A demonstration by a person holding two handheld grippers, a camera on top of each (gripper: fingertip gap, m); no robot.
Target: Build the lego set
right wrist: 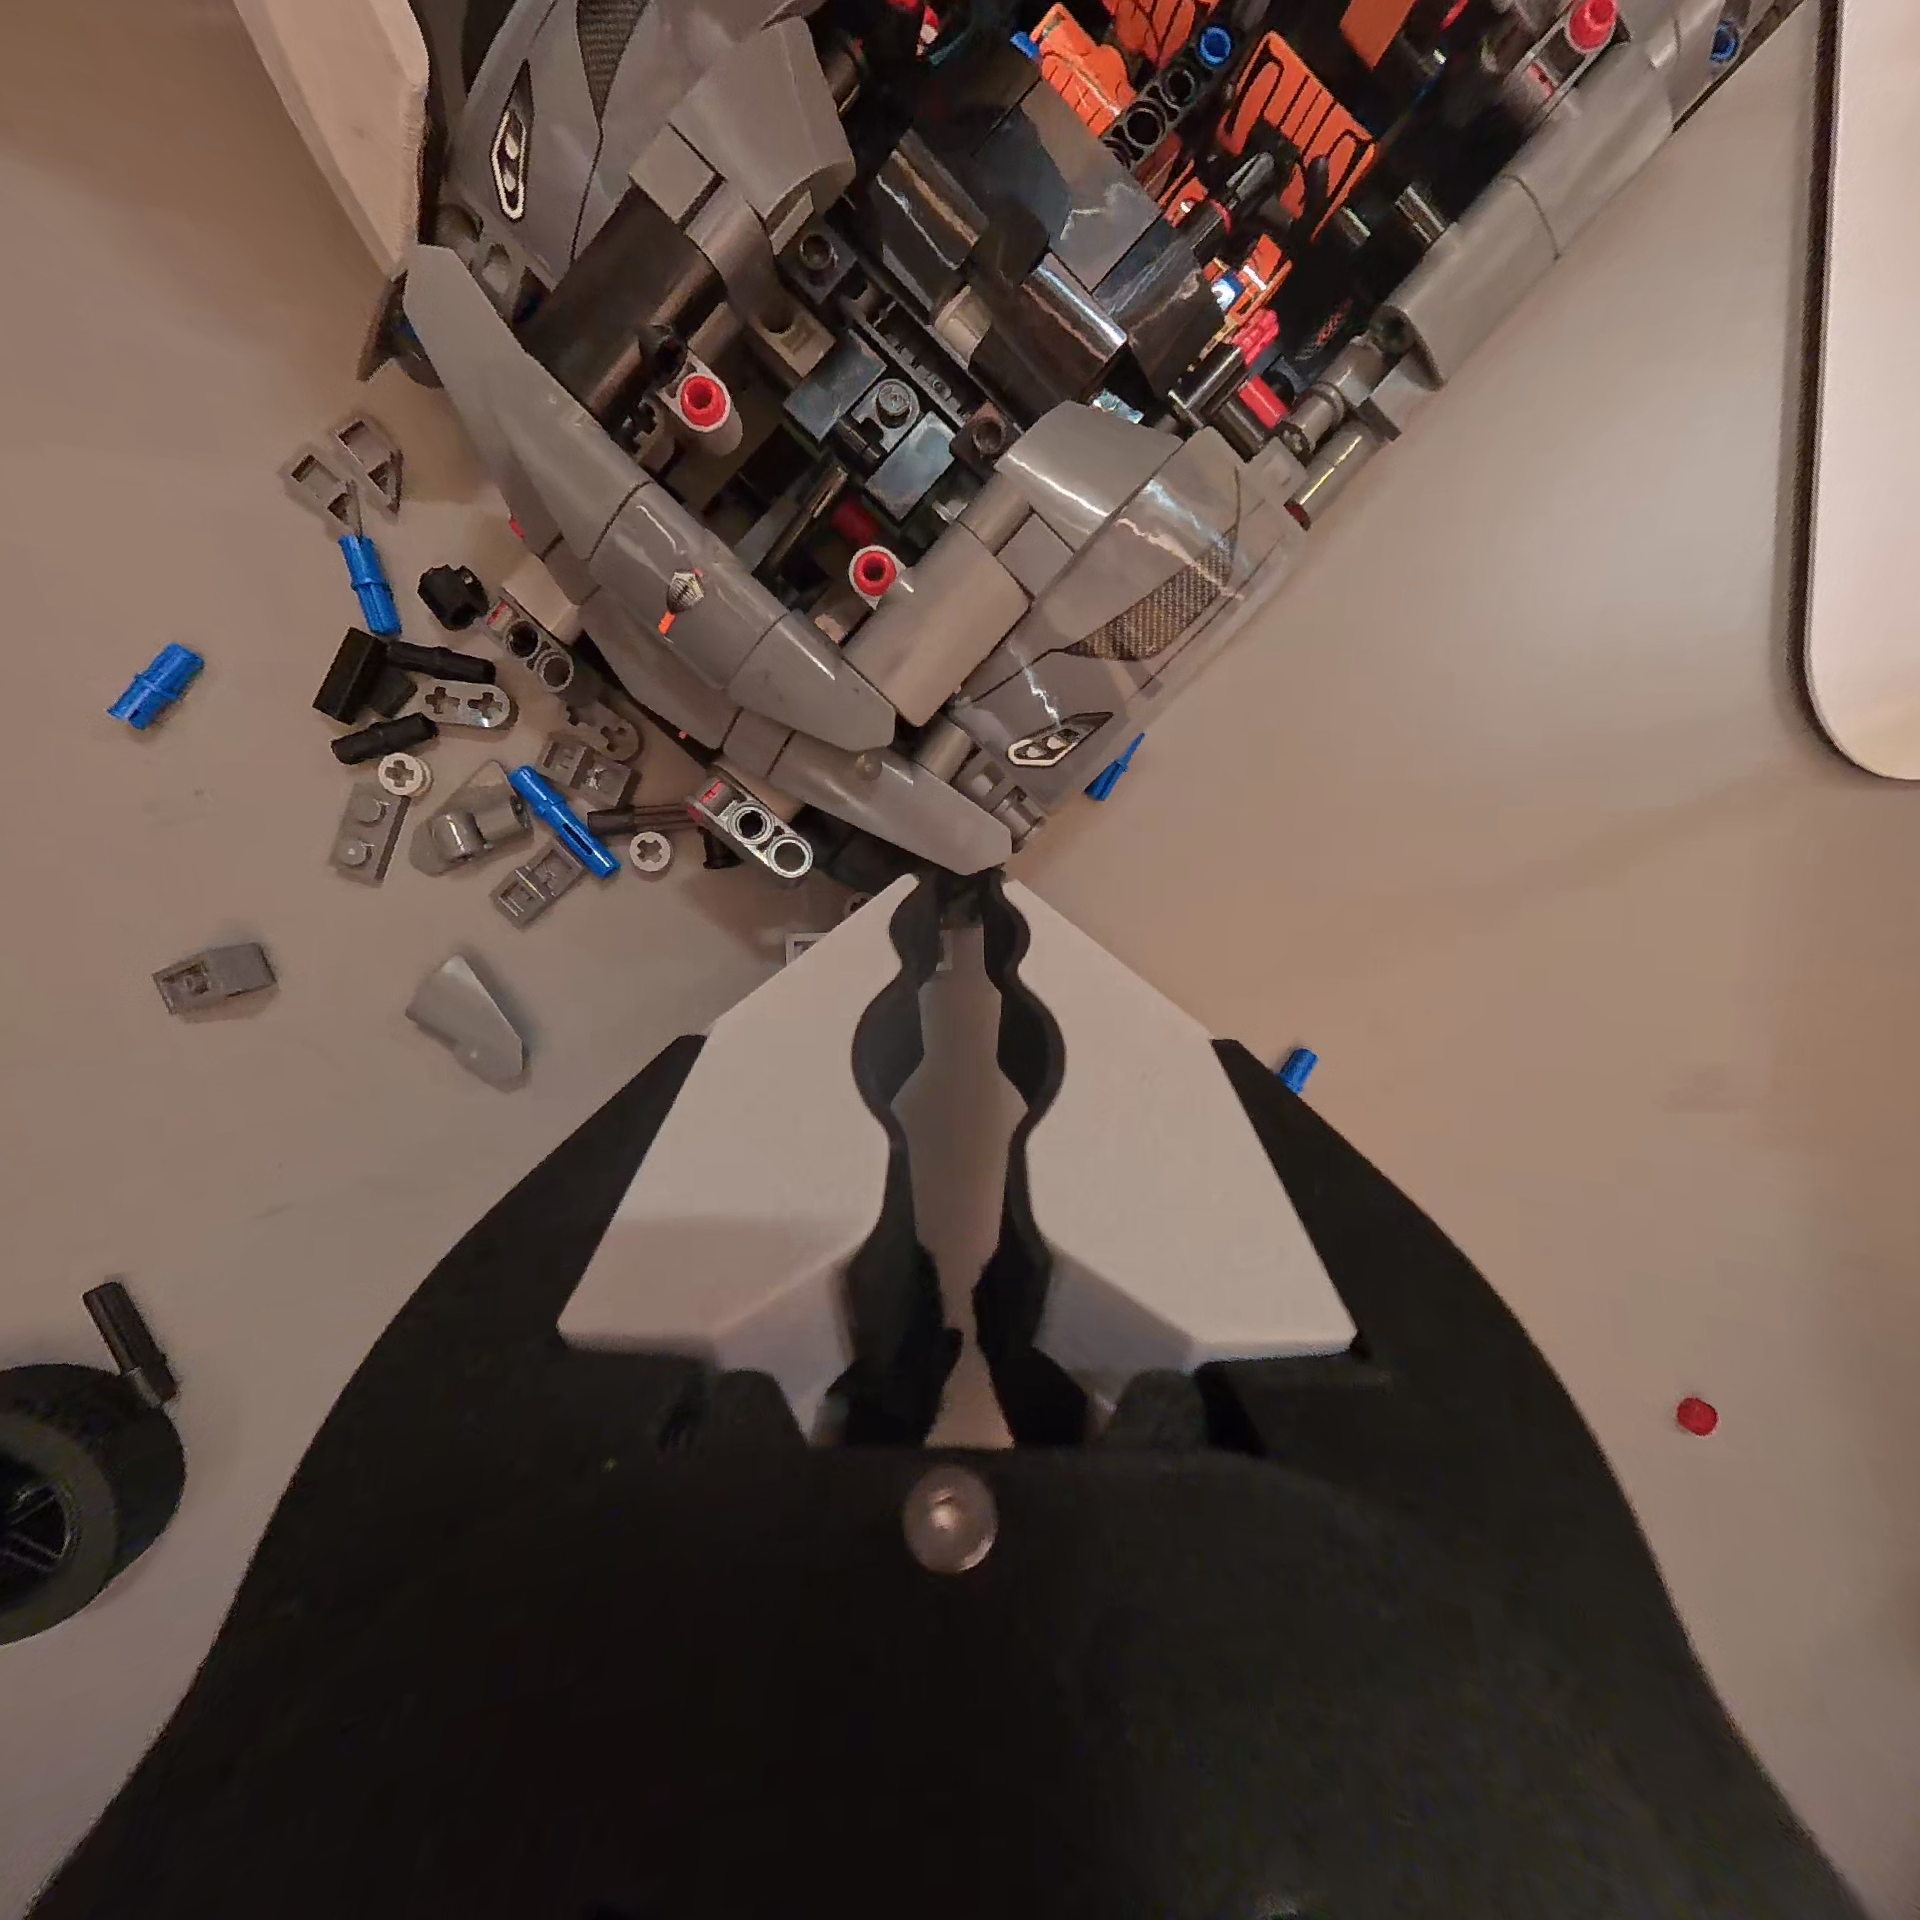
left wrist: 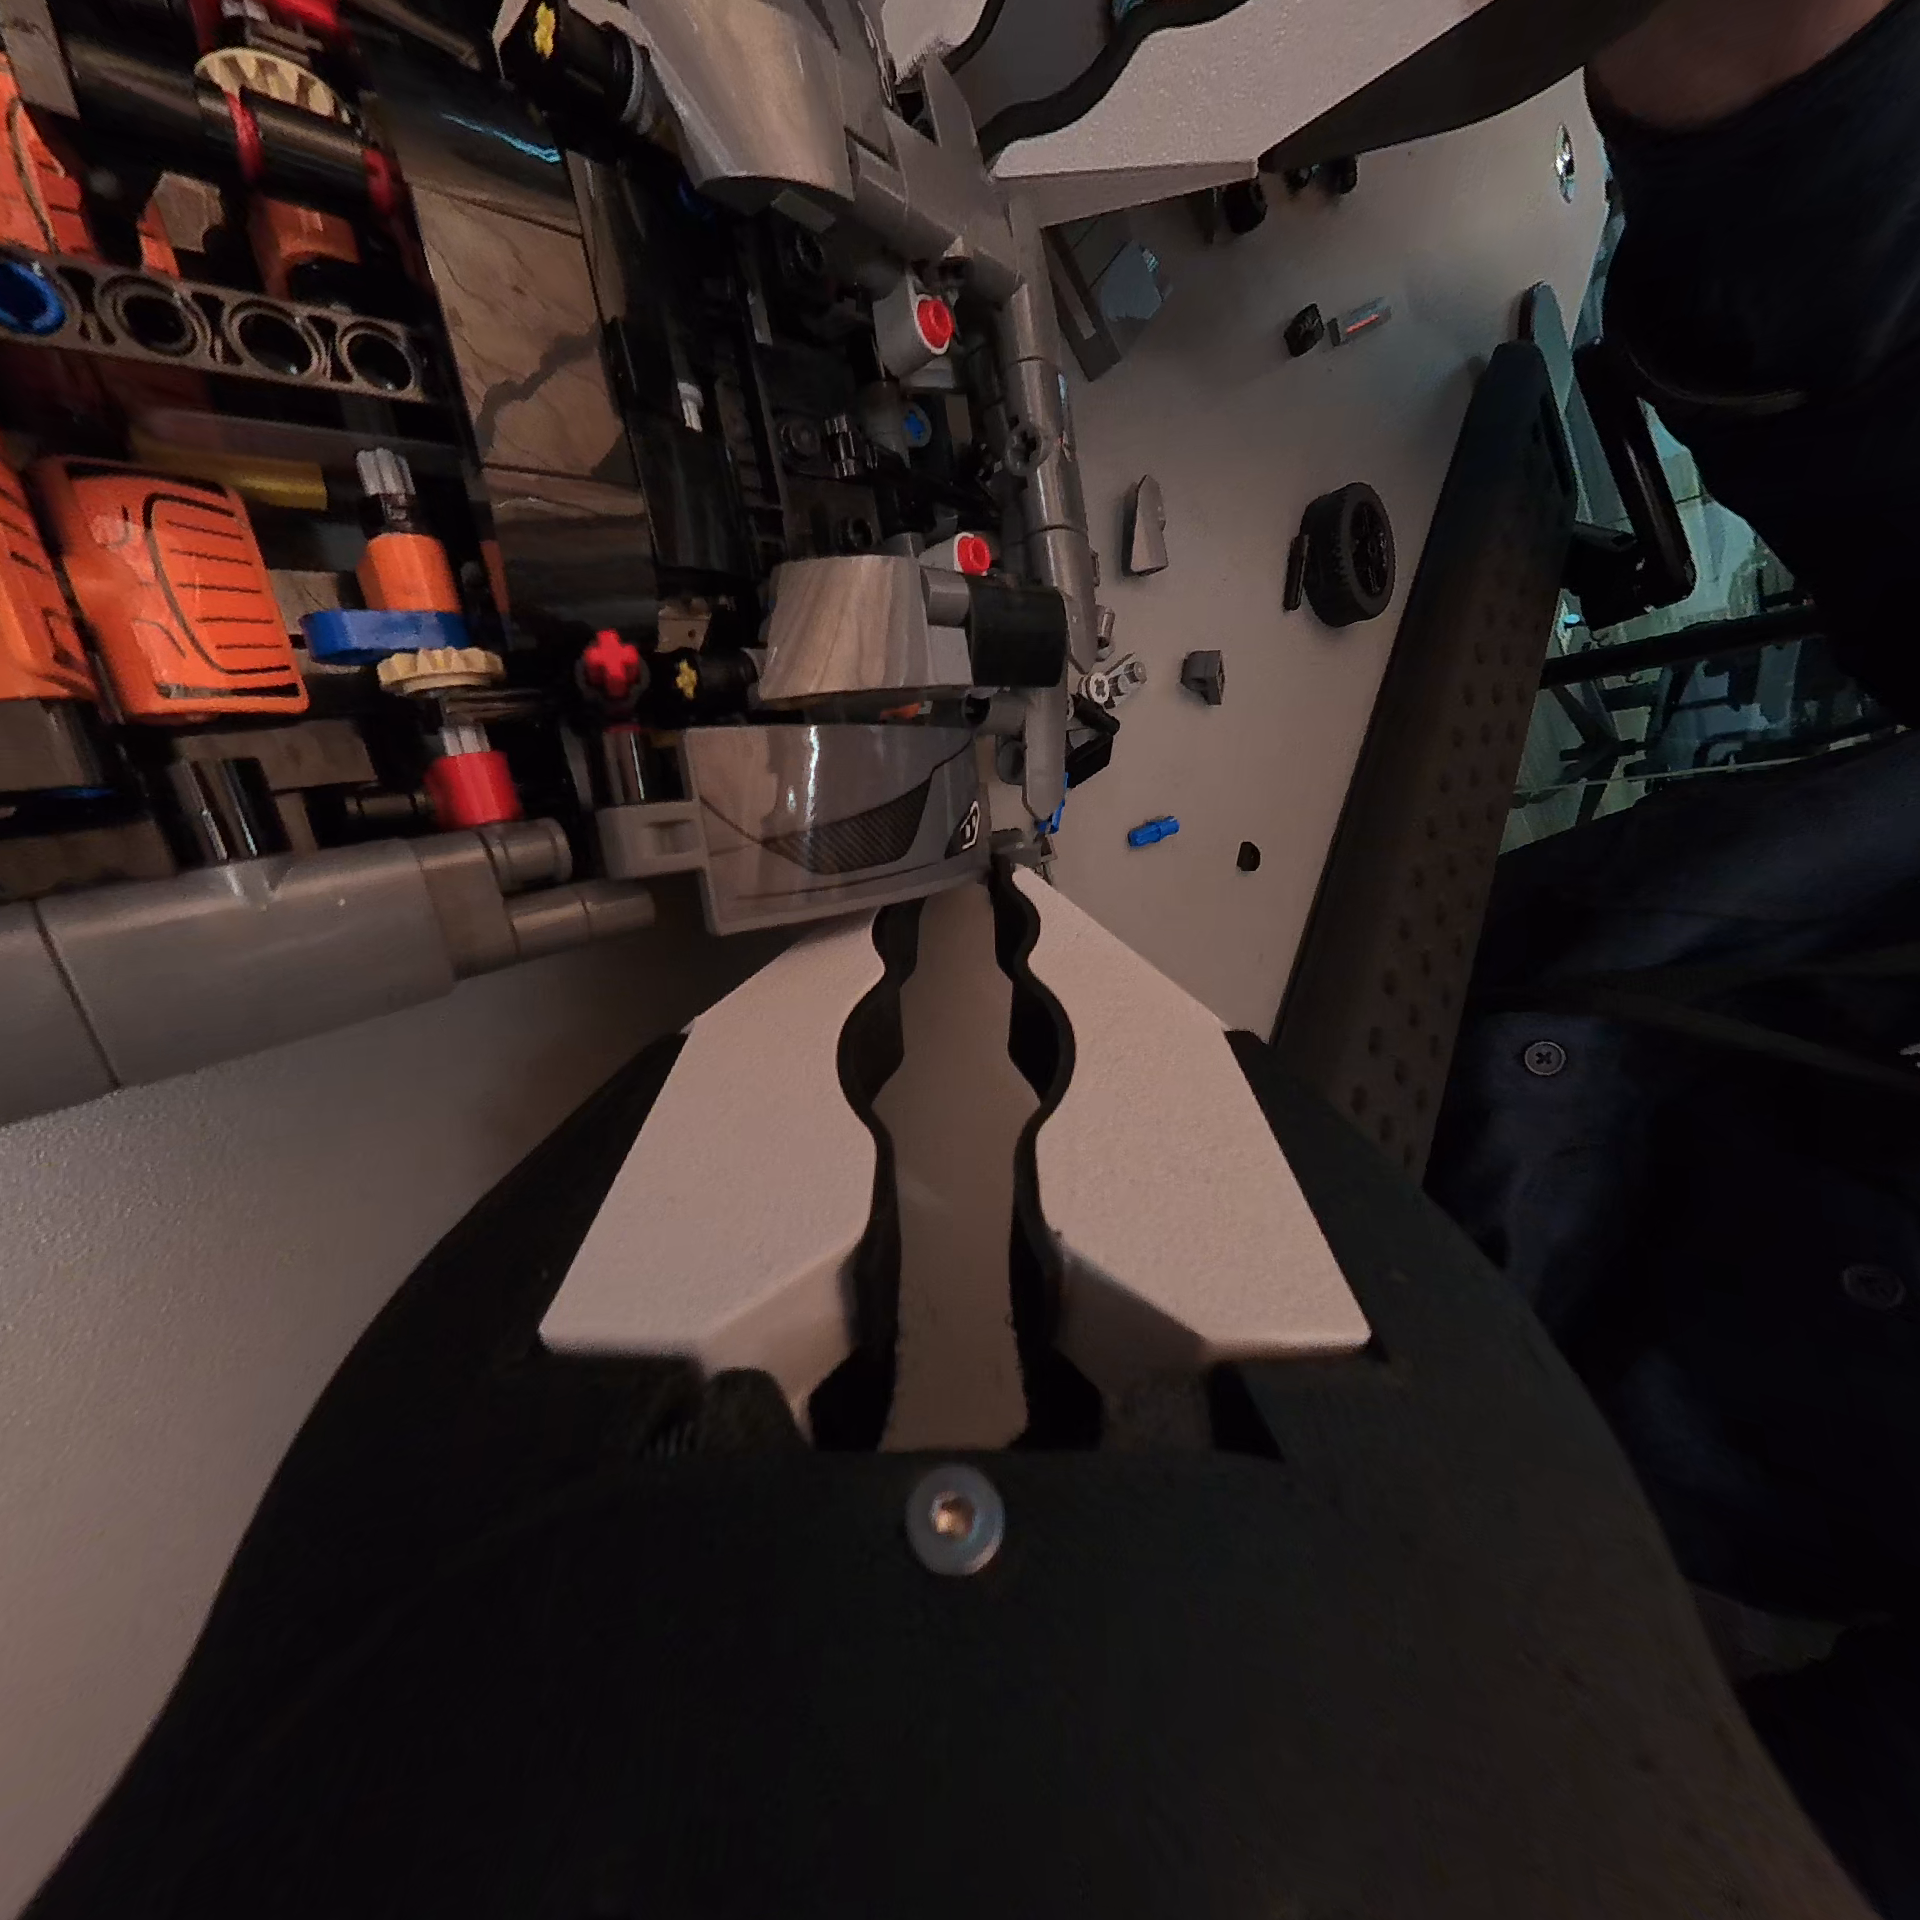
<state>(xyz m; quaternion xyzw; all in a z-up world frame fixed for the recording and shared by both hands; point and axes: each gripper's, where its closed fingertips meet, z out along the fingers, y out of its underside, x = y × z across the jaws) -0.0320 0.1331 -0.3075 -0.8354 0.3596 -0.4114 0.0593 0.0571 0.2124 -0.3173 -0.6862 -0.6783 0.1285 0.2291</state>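
Observation:
A large grey, black and orange lego car [left wrist: 831,623] lies on the white table [right wrist: 1455,831]. My left gripper [left wrist: 956,899] is closed narrowly on the lower edge of its grey corner panel [left wrist: 831,831], the one with a headlight sticker. It also shows in the right wrist view [right wrist: 332,125] at the top left, against that corner. My right gripper [right wrist: 956,894] is at the tip of the car's [right wrist: 935,364] grey nose, shut on a small black piece [right wrist: 951,899] there. It also shows in the left wrist view [left wrist: 1122,104] at the top.
Loose grey plates, black pins and blue pins [right wrist: 499,748] lie left of the nose. A grey slope [right wrist: 473,1013], a black wheel [right wrist: 62,1486] and a red stud [right wrist: 1696,1415] lie nearer. A white object [right wrist: 1870,416] is at the right edge. A person in dark clothes [left wrist: 1766,312] sits behind the table. My right fingertips sit around 12 centimeters from my left ones.

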